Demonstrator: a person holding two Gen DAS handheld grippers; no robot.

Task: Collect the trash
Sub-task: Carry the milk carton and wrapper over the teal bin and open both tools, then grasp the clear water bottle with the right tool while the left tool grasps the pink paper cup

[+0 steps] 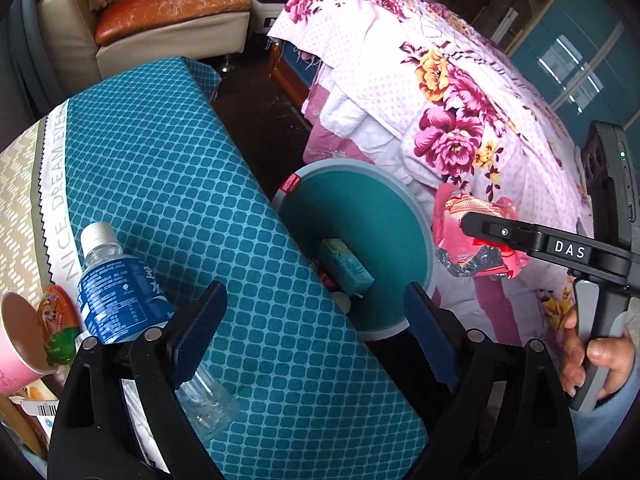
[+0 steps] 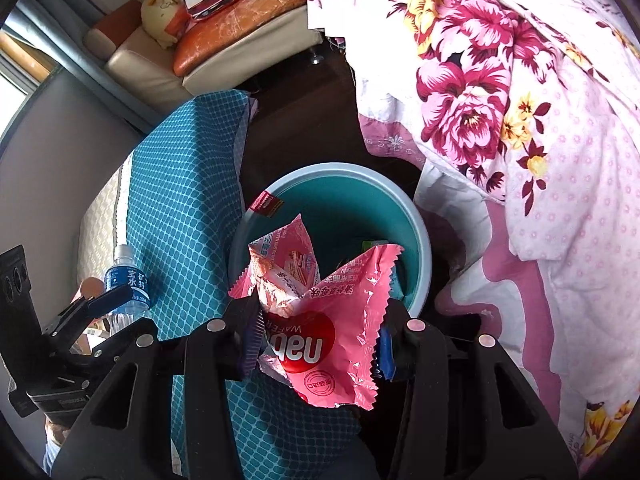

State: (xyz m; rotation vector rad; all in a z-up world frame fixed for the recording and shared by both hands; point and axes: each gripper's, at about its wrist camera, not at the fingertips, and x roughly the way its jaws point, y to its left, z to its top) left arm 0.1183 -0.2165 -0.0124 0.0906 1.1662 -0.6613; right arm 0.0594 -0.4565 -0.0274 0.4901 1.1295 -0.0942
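Observation:
My right gripper (image 2: 320, 344) is shut on a crumpled pink wafer wrapper (image 2: 340, 320) and holds it over the near rim of a teal bin (image 2: 416, 216). In the left wrist view the same wrapper (image 1: 472, 240) hangs in that gripper (image 1: 480, 232), just right of the bin (image 1: 424, 216). A green carton (image 1: 348, 266) lies inside the bin. My left gripper (image 1: 316, 320) is open above the table's edge beside the bin, with nothing between its fingers. A blue-labelled water bottle (image 1: 116, 292) lies on the table to its left.
The table carries a teal patterned cloth (image 1: 200, 160). A pink cup (image 1: 20, 344) and a jelly cup (image 1: 60, 320) lie at its left end. A floral quilt (image 1: 460, 100) on a bed crowds the bin's right side. A sofa (image 1: 172, 12) stands behind. A hand (image 1: 592, 360) grips the right handle.

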